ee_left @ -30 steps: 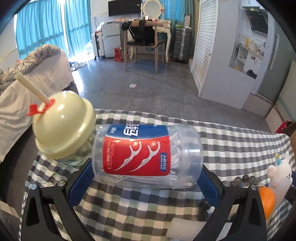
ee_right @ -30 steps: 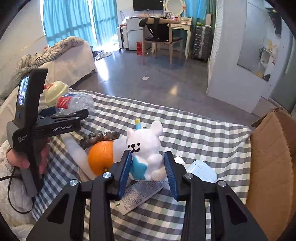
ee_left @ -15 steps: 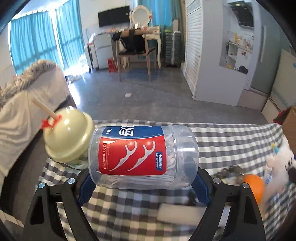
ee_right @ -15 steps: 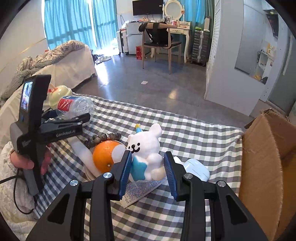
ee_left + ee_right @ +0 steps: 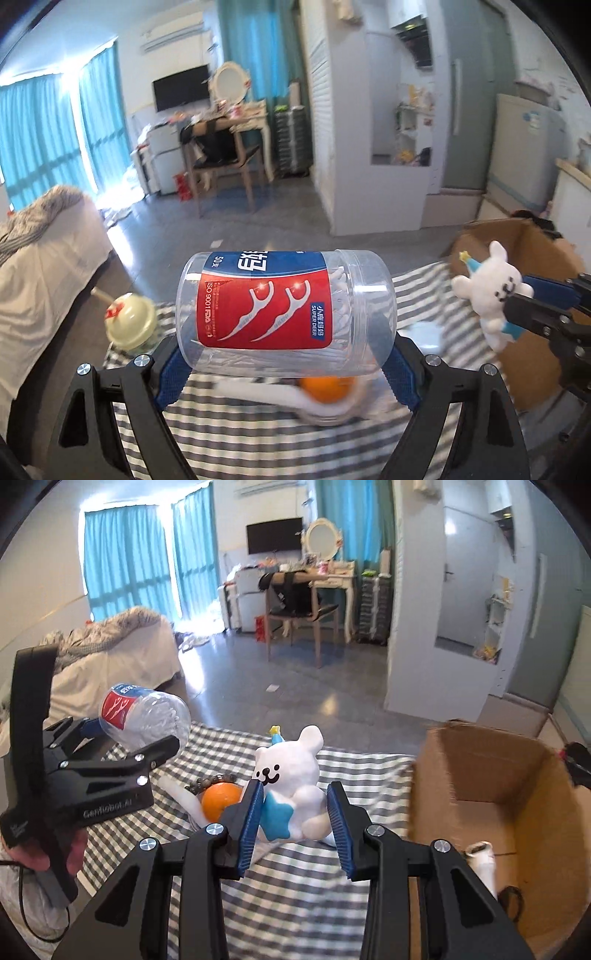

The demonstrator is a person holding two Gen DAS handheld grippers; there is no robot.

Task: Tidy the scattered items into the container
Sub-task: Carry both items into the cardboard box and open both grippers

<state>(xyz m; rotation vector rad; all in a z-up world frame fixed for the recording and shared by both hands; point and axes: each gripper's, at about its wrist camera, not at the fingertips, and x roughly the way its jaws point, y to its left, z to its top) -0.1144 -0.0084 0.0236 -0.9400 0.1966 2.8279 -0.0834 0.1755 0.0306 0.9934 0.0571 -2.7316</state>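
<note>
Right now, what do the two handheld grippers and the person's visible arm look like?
Both grippers are matte black plastic with silver screw heads and ribbed blue pads on the fingers. The left gripper carries white "GenRobot.AI" lettering on its side, an upright black handle and a thin black cable trailing below. The right gripper has the same black angular build. The hand on the left handle emerges from a pale, fuzzy knit sleeve.

teal curtains (image 5: 129,561), grey floor (image 5: 295,686), wooden chair (image 5: 299,624).

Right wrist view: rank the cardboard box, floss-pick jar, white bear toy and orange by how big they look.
1. Cardboard box, clearly largest.
2 and 3. White bear toy and floss-pick jar look about alike; the bear is nearer the camera, so I won't rank them.
4. Orange, smallest, partly hidden.
</note>
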